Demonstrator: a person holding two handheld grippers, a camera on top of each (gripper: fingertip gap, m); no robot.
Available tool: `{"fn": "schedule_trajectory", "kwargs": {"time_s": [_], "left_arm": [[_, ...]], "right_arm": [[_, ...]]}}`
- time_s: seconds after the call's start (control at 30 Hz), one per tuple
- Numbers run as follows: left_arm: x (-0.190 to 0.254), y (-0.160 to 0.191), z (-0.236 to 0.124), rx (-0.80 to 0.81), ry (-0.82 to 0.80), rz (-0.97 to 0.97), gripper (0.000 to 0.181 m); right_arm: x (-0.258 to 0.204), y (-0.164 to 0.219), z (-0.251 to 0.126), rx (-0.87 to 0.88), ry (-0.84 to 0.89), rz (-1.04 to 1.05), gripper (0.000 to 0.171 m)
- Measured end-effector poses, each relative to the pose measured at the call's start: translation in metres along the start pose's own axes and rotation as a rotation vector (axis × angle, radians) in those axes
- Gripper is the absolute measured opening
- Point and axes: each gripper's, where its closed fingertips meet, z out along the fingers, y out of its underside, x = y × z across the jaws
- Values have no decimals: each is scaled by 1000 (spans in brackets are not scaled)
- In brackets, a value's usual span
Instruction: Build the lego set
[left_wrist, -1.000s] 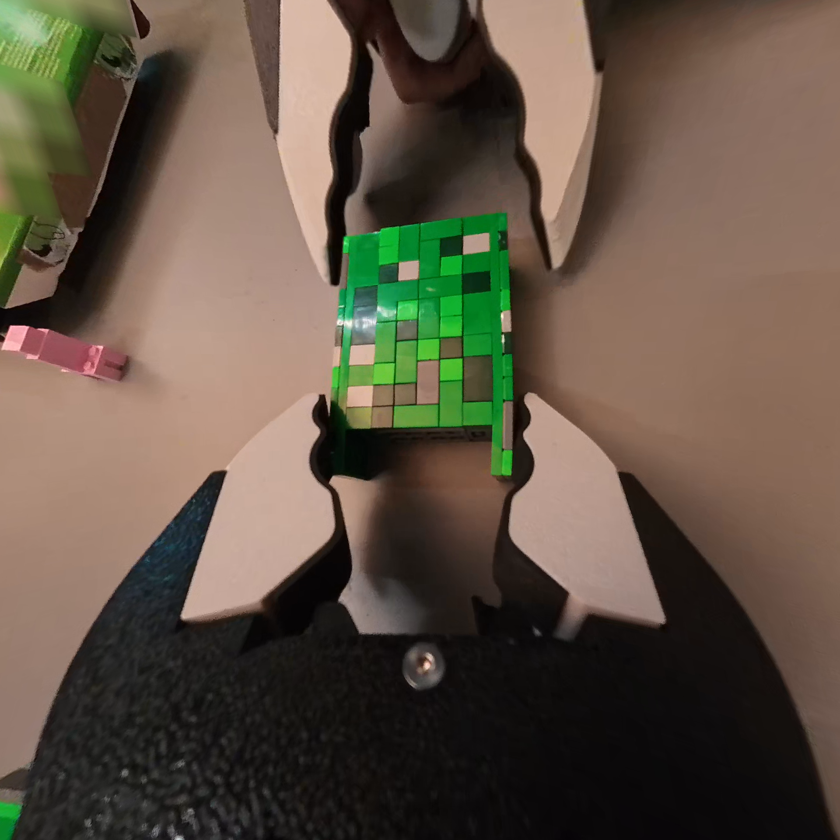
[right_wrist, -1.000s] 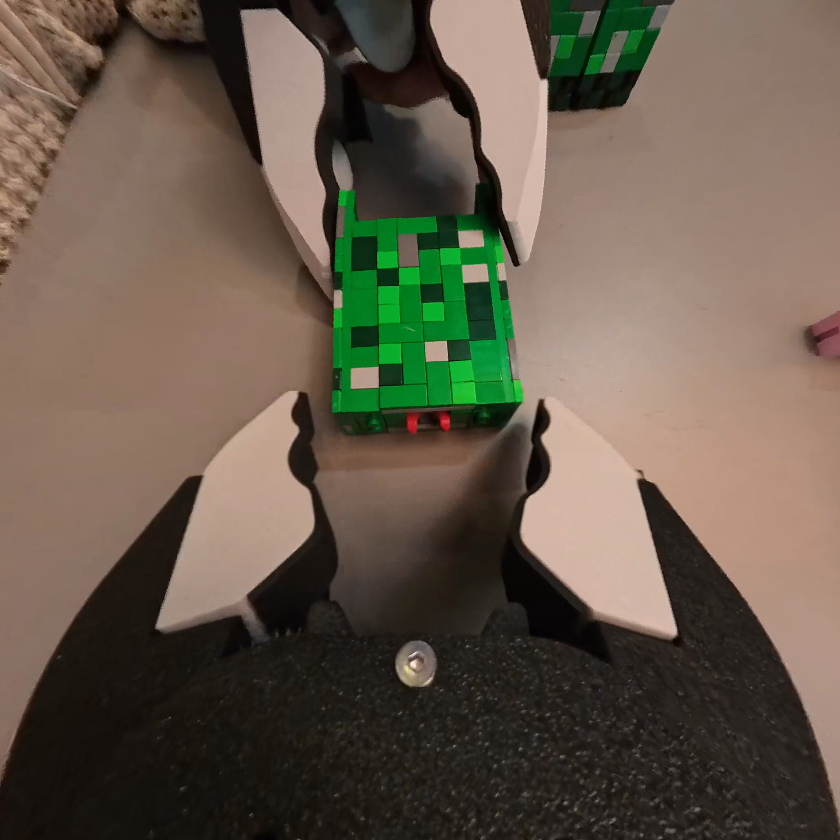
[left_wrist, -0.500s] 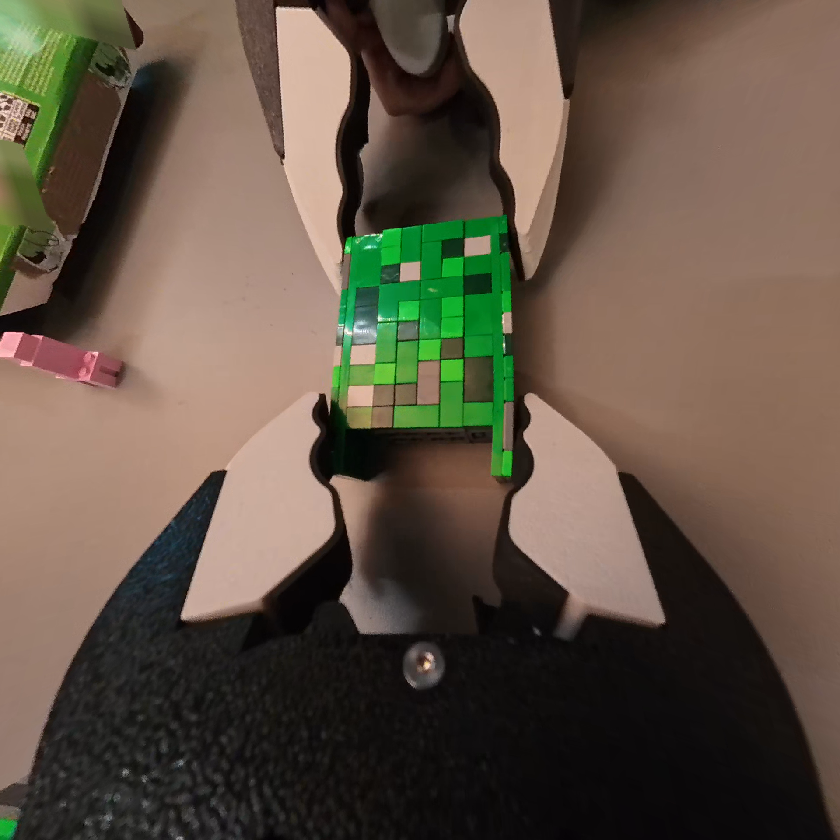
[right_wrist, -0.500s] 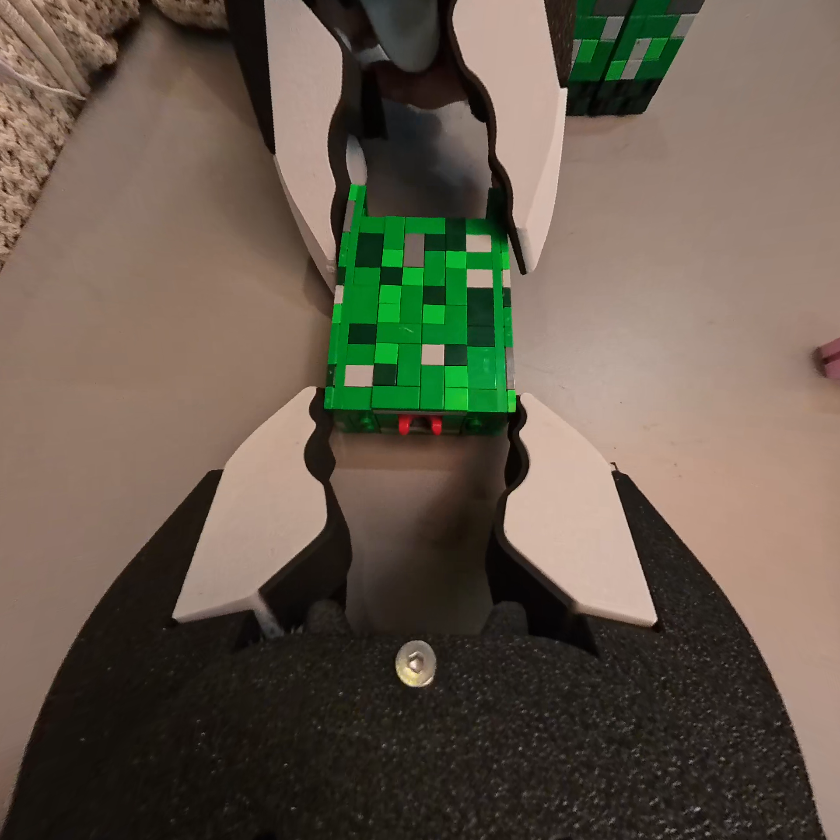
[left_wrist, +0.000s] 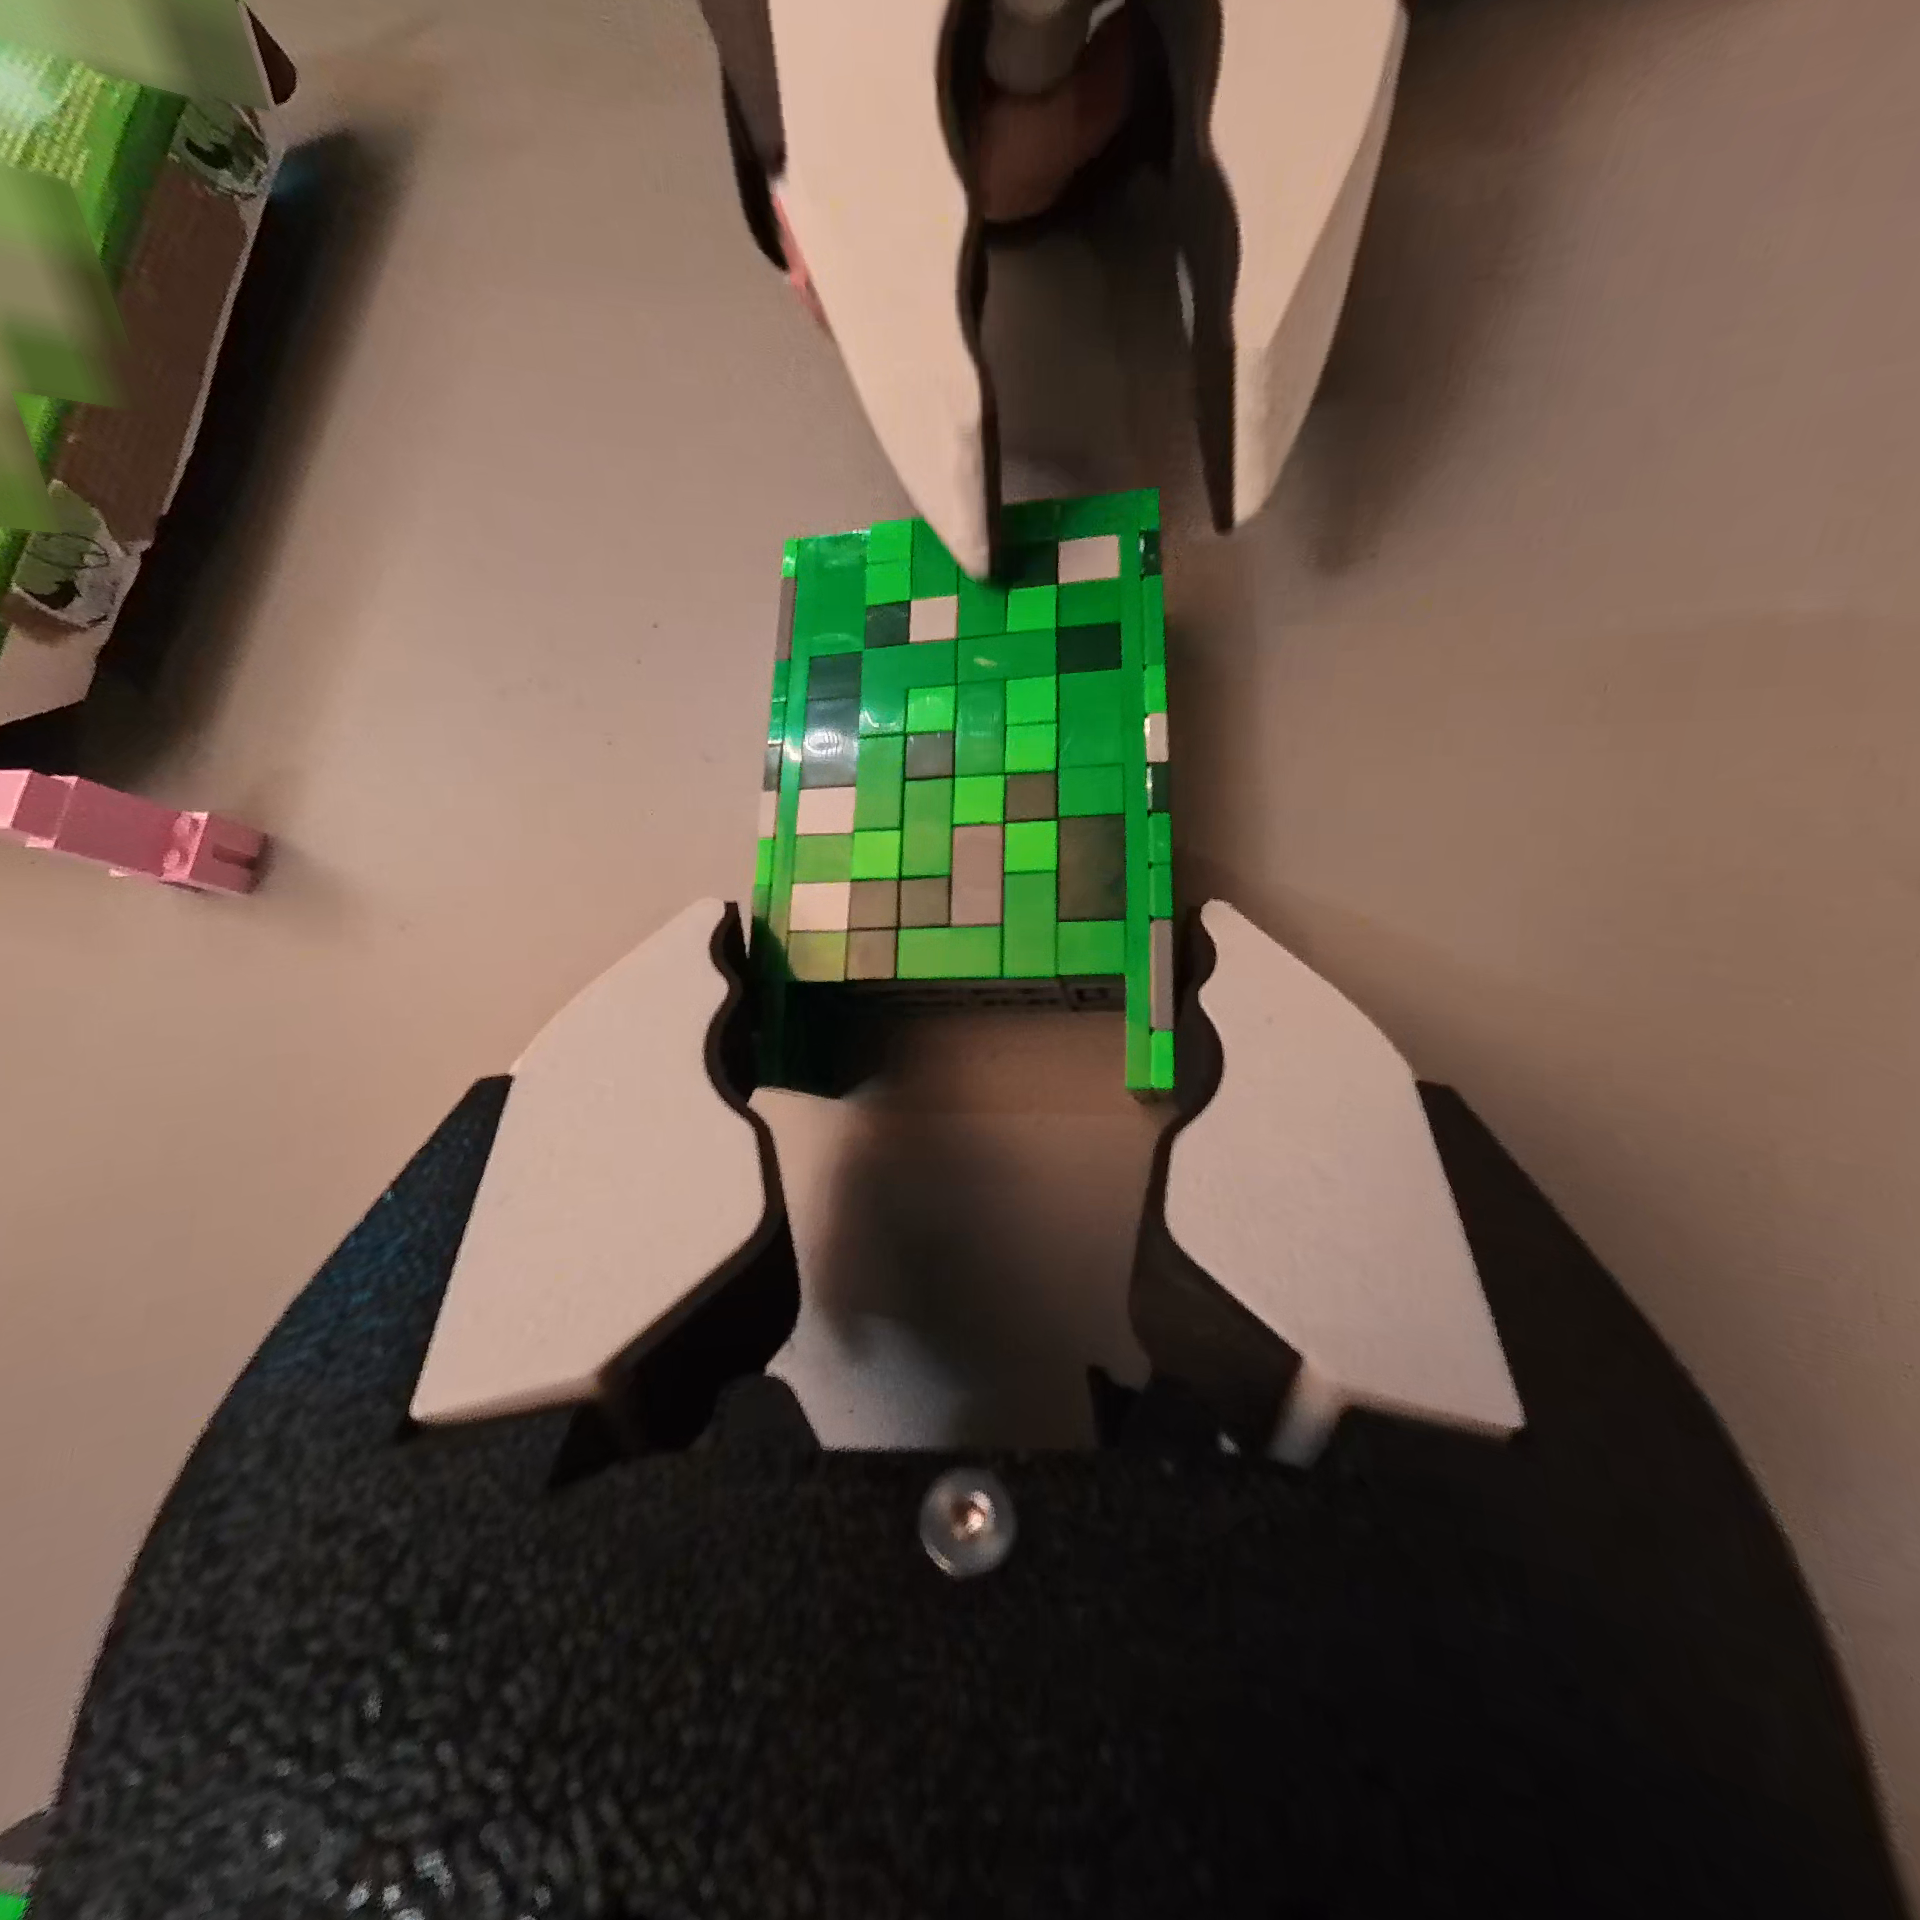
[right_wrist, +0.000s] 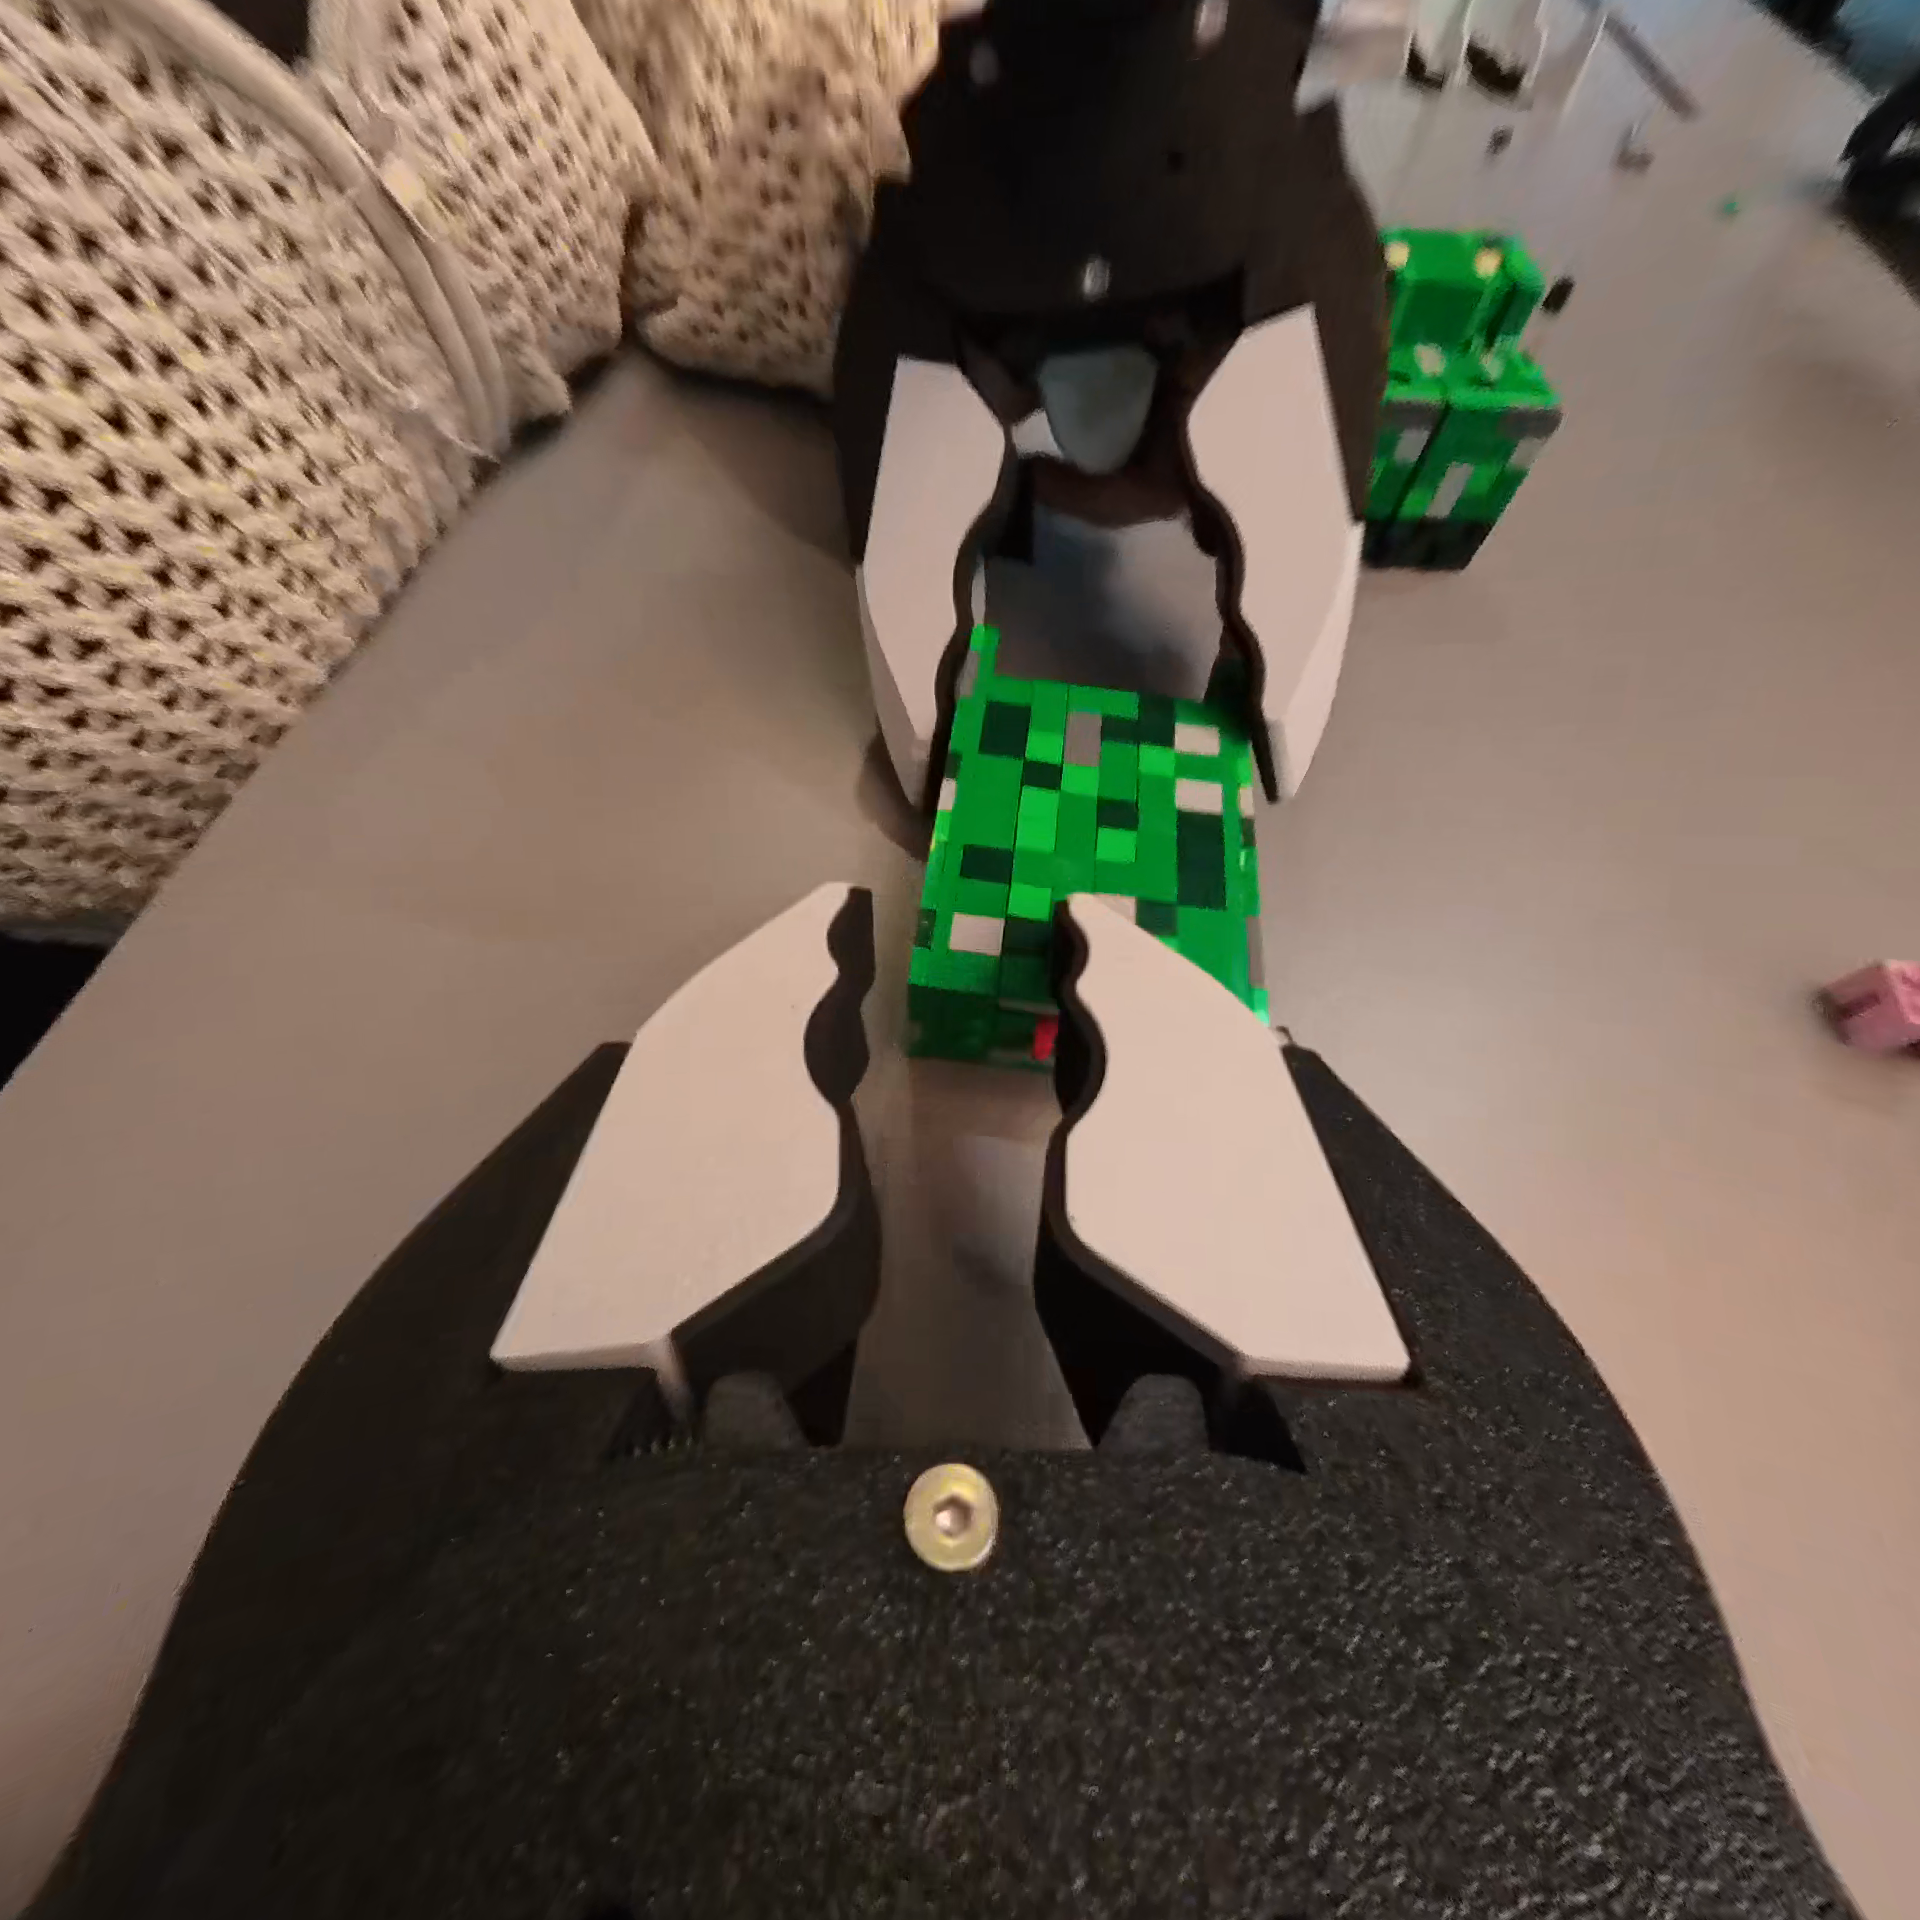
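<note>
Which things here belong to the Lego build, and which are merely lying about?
Belonging to the job:
- green pixel-patterned Lego block, gripped at one end by the left gripper
- right gripper
- second green Lego assembly
- small pink Lego piece

Lying about:
- green cardboard box
- cream knitted cushions

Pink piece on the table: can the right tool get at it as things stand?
Probably yes. The pink piece lies alone on bare table off to that side. The right tool looks empty, its jaws narrowed above the green block, which the left tool grips.
</note>
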Motion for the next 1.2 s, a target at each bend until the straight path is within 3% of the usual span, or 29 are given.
{"fn": "schedule_trajectory", "kwargs": {"time_s": [0.27, 0.4, 0.47, 0.53, 0.57, 0.73, 0.9, 1.07, 1.2], "left_arm": [[0, 0, 0, 4, 0, -5, 79], [0, 0, 0, 4, 1, -6, 80], [0, 0, 1, 5, 2, -9, 80], [0, 1, 1, 7, 1, -12, 81], [0, 1, 2, 5, -3, -17, 83], [-5, 1, 6, -7, -14, -37, 104], [0, -6, 13, -14, 3, -32, 89], [-6, -6, 15, 4, -51, -36, 81], [-10, -10, 13, 39, -143, 57, 80]], "right_arm": [[5, 4, 1, -23, 26, 69, 13], [6, 4, 1, -24, 23, 91, 11], [0, 2, -1, -6, -29, 100, 26], [5, -2, -6, 38, -22, 149, 73], [9, -2, -8, 44, -4, 169, 86], [10, 11, 0, -58, 30, 151, 106], [21, 3, -7, 20, 65, 219, 111], [39, -10, -24, 180, 148, 318, 103], [59, -5, -32, 226, 251, 541, 92]]}}
